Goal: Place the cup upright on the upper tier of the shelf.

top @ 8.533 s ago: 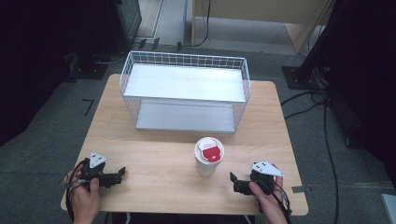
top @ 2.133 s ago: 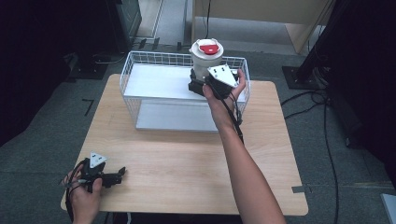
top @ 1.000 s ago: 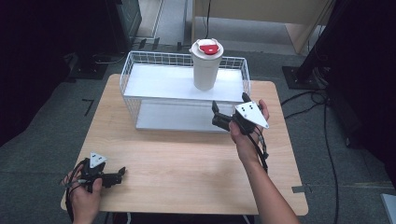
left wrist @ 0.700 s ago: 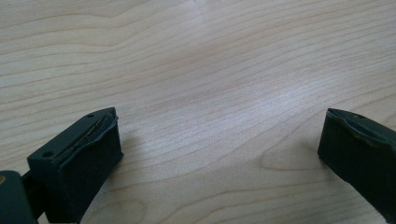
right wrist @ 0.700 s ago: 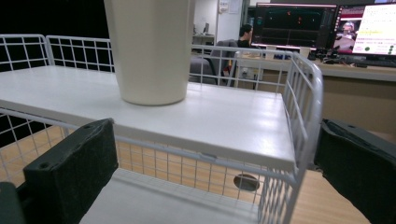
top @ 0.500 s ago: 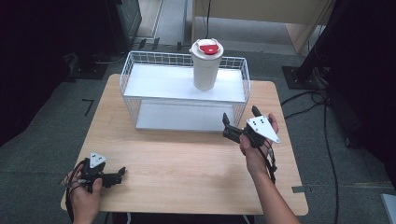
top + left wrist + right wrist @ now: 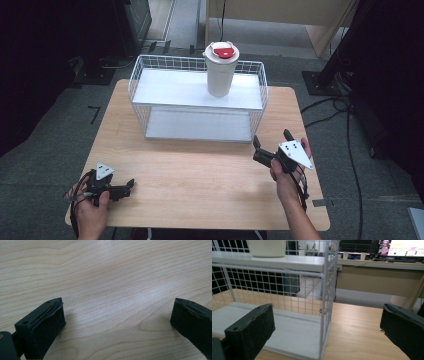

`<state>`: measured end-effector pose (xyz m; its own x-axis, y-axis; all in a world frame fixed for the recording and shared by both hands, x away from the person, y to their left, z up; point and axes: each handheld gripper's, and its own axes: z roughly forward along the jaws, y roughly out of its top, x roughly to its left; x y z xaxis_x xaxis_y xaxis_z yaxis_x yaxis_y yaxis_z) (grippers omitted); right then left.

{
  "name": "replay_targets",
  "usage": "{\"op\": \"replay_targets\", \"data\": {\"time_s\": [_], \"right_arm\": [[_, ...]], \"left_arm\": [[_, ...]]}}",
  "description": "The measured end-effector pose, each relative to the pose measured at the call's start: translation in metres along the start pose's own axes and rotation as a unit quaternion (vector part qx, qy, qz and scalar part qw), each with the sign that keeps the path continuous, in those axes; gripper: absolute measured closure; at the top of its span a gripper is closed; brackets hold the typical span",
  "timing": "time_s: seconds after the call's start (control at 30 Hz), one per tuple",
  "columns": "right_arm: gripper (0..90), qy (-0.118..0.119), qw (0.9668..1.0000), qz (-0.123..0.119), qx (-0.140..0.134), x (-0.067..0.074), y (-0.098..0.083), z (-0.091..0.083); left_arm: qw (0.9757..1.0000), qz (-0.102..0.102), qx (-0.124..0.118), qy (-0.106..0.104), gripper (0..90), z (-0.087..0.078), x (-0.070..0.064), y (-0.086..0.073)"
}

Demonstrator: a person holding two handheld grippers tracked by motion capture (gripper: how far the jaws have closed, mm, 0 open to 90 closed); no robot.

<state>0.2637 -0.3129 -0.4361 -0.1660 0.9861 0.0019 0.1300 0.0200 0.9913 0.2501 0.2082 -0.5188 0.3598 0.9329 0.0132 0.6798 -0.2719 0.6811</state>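
- A wooden table [image 7: 200, 175] stands on a grey floor, with dark equipment and cables around its edges.
- A white wire rack [image 7: 197, 97] with two white shelves sits at the far middle of the table.
- A white cup [image 7: 220, 70] with a red-marked lid stands upright on the rack's top shelf, toward its right end.
- In the right gripper view, the rack's corner post [image 7: 325, 297] rises just ahead between the jaws, the lower shelf [image 7: 287, 332] is to the left, and the cup's base [image 7: 267, 247] rests on the upper shelf.
- Beyond the rack in that view are a long desk [image 7: 382, 272] and a lit screen [image 7: 404, 246].
- The right gripper [image 7: 260, 150] is held above the table near its right edge, just in front of the rack's right corner, pointing left and toward the rack. Its jaws are spread wide and grasp nothing.
- The right hand [image 7: 285, 172] grips it from behind, the forearm coming up from the bottom edge.
- The left gripper [image 7: 127, 186] lies low at the table's near left corner, well apart from the rack, pointing right.
- The left hand [image 7: 90, 210] wraps its body.
- In the left gripper view its jaws stand wide apart over bare wood, released.
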Motion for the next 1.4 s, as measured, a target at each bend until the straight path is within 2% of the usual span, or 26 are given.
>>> {"op": "replay_targets", "data": {"time_s": [0.03, 0.23, 0.37, 0.43, 0.47, 0.73, 1.07, 1.4], "right_arm": [[0.0, -0.006, 0.9999, 0.010, 0.005, -0.005, -0.007, -0.006], [0.0, -0.020, 0.9993, 0.026, 0.018, -0.018, -0.022, -0.018], [0.0, -0.038, 0.9983, 0.018, 0.041, -0.032, -0.038, -0.030], [0.0, -0.042, 0.9979, 0.016, 0.047, -0.034, -0.042, -0.033], [0.0, -0.047, 0.9971, 0.018, 0.056, -0.040, -0.049, -0.038], [0.0, -0.063, 0.9943, 0.023, 0.083, -0.054, -0.071, -0.049], [0.0, -0.068, 0.9923, 0.023, 0.101, -0.068, -0.081, -0.058], [0.0, -0.075, 0.9896, 0.021, 0.121, -0.084, -0.091, -0.075]], "left_arm": [[1.0000, 0.000, 0.000, 0.000, 0.0, 0.000, 0.000, 0.000], [1.0000, -0.003, 0.000, 0.002, 0.0, 0.001, 0.000, 0.001], [1.0000, -0.005, 0.000, 0.005, 0.0, 0.004, 0.000, 0.004], [1.0000, -0.005, 0.000, 0.005, 0.0, 0.004, 0.000, 0.004], [1.0000, -0.005, 0.000, 0.005, 0.0, 0.004, 0.000, 0.004], [1.0000, -0.005, 0.000, 0.005, 0.0, 0.004, 0.000, 0.004], [1.0000, -0.005, 0.000, 0.005, 0.0, 0.004, 0.000, 0.004], [1.0000, -0.005, 0.000, 0.005, 0.0, 0.004, 0.000, 0.004]]}}
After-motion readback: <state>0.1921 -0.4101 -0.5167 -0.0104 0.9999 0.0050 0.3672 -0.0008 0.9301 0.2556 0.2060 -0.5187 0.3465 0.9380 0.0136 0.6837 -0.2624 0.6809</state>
